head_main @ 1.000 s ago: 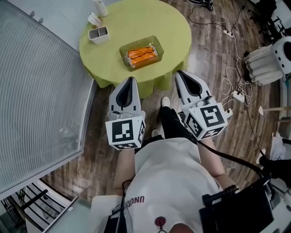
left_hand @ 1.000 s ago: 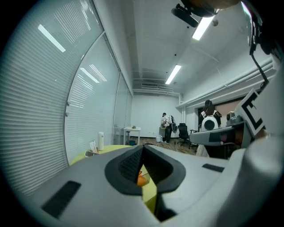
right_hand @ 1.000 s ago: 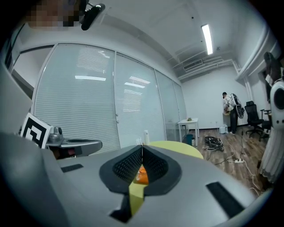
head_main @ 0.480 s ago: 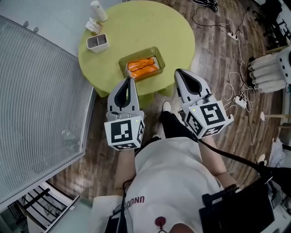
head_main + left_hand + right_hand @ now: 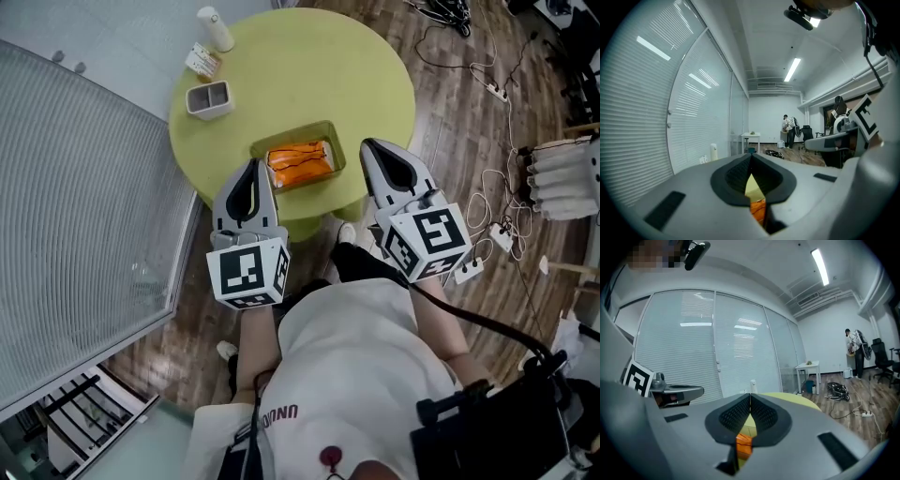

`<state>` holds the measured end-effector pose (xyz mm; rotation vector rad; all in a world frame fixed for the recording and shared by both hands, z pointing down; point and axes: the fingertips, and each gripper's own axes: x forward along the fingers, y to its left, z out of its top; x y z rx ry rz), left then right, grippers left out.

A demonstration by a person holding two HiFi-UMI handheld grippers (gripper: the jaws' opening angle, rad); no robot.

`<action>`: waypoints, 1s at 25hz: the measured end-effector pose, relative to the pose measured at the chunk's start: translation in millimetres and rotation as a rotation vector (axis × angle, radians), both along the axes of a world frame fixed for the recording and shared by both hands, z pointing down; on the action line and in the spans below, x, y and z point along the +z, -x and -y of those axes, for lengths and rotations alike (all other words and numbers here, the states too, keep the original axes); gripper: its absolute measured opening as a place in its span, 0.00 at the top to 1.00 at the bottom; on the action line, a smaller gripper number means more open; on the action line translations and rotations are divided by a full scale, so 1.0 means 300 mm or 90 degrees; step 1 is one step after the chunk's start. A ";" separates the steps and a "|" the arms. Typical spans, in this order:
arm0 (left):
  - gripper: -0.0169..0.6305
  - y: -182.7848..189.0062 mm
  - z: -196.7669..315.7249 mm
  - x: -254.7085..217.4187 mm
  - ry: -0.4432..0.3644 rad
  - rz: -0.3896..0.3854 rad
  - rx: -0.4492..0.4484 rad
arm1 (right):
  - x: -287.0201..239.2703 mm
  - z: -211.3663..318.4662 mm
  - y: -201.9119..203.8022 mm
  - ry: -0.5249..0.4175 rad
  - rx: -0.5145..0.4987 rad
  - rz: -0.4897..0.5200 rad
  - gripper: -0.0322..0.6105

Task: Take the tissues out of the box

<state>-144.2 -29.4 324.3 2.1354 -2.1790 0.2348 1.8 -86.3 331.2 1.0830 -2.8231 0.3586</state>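
Note:
A clear box (image 5: 331, 139) holding an orange tissue pack (image 5: 300, 161) sits near the front edge of the round green table (image 5: 309, 66). My left gripper (image 5: 251, 169) is shut and empty, its tip just left of the box at the table's edge. My right gripper (image 5: 369, 148) is also shut and empty, its tip just right of the box. In the left gripper view the left gripper (image 5: 751, 157) has its jaws meeting, with the orange pack (image 5: 758, 209) showing below them. The right gripper view shows the right gripper (image 5: 750, 397) the same way, above the orange pack (image 5: 744, 445).
A white holder (image 5: 208, 97), a small packet (image 5: 202, 62) and a white bottle (image 5: 216, 28) stand at the table's far left. A glass wall with blinds (image 5: 75, 187) runs along the left. Cables and a power strip (image 5: 467, 272) lie on the wood floor at the right.
The table and box have come closer to me. Both gripper tips, earlier short of the table's edge, now flank the box. The jaws stayed shut.

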 end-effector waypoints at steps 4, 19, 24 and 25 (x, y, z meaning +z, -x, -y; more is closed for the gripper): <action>0.95 -0.001 0.078 0.008 0.000 -0.005 -0.011 | -0.005 0.082 0.014 -0.005 -0.018 -0.002 0.92; 0.95 -0.033 0.226 0.056 0.029 0.010 0.062 | 0.031 0.240 0.009 0.007 -0.024 0.003 0.92; 0.95 -0.026 0.264 0.085 0.057 0.001 0.094 | 0.029 0.268 0.016 0.015 -0.005 0.003 0.92; 0.95 -0.024 0.274 0.092 0.065 -0.001 0.101 | 0.026 0.275 0.017 0.016 0.000 0.002 0.92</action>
